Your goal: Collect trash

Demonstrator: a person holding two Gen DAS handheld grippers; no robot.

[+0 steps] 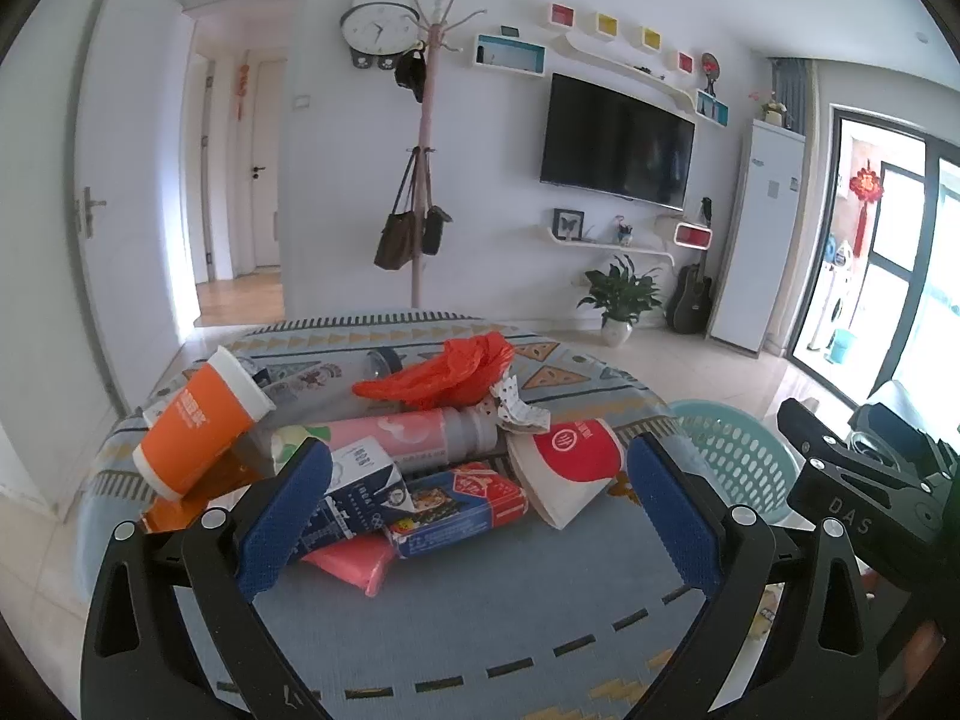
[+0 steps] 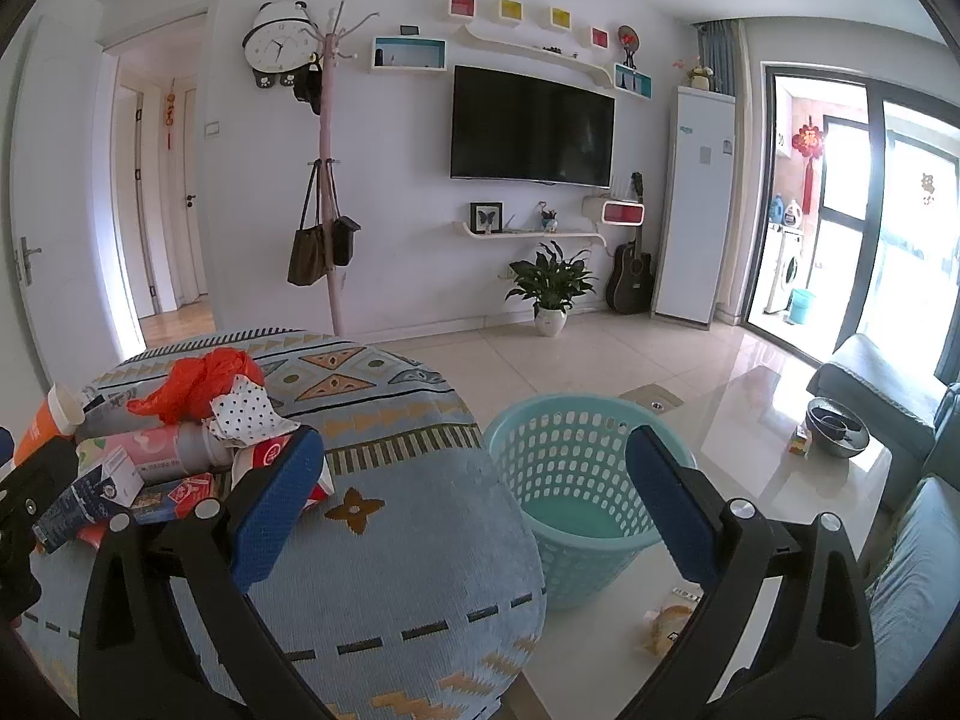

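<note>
A pile of trash lies on a table with a patterned blue cloth [image 1: 480,600]: an orange cup [image 1: 198,426], a pink bottle [image 1: 414,435], a red plastic bag [image 1: 450,372], a red and white paper cup [image 1: 570,468], a blue milk carton [image 1: 354,498], a red snack packet [image 1: 462,504] and crumpled dotted paper [image 1: 516,408]. My left gripper [image 1: 480,504] is open and empty just in front of the pile. My right gripper [image 2: 474,498] is open and empty over the table's right edge. A light green basket [image 2: 576,480] stands on the floor beside the table, empty.
A glass coffee table [image 2: 750,450] with a dark bowl [image 2: 837,426] and a grey sofa [image 2: 918,570] are at the right. A coat rack [image 2: 327,180], a potted plant [image 2: 549,288], a guitar and a TV line the far wall.
</note>
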